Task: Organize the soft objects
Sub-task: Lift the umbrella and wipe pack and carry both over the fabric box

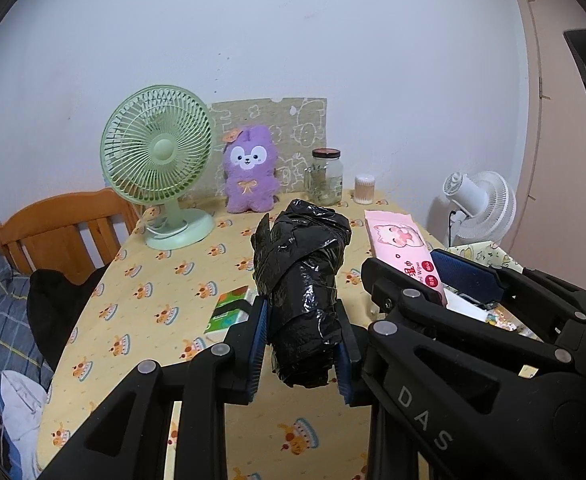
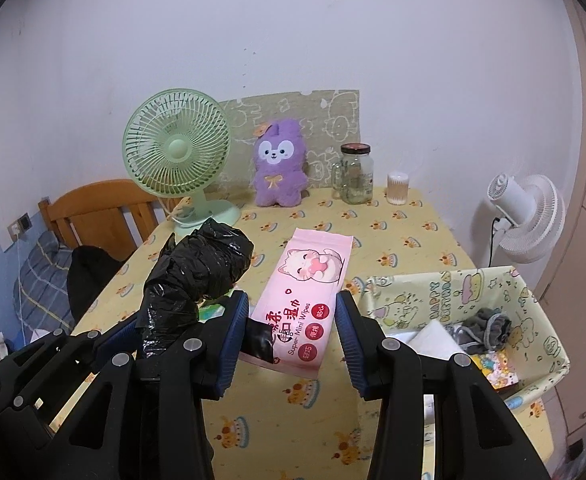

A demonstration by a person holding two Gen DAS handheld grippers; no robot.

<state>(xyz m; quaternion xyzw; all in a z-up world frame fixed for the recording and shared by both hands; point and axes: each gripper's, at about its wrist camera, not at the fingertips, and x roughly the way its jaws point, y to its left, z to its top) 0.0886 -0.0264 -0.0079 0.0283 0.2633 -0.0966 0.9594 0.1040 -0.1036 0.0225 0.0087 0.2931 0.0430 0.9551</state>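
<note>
- Pinching a black plastic-bag bundle (image 1: 305, 292) between the blue pads of the left gripper (image 1: 302, 350); pads pressing on both sides of its near end, bundle raised clear of the yellow tablecloth (image 1: 141, 292).
- Pointing the bundle's long axis away from the gripper, toward the far wall, free end up and slightly left.
- Holding a pink wet-wipes pack (image 2: 307, 304) between the pads of the right gripper (image 2: 293, 338); jaws part spread, both pads appearing to meet the pack's long edges, near end seemingly lifted off the cloth, though contact on the left side partly hidden by a black flap.
- Lying lengthwise away from the gripper, pack's far end toward the jar (image 2: 357, 174).
- Standing at near right: a fabric storage bin (image 2: 533, 292), open top, already containing a grey cloth item (image 2: 487, 330) and other soft pieces.
- Judging the bin as the likely destination; lying directly right of the right gripper, hence much nearer to it than to the left gripper, with the right gripper sitting between bundle and bin.
- Remaining at the far edge, untouched: purple plush toy (image 1: 249, 172), beside the green fan (image 1: 157, 160).
</note>
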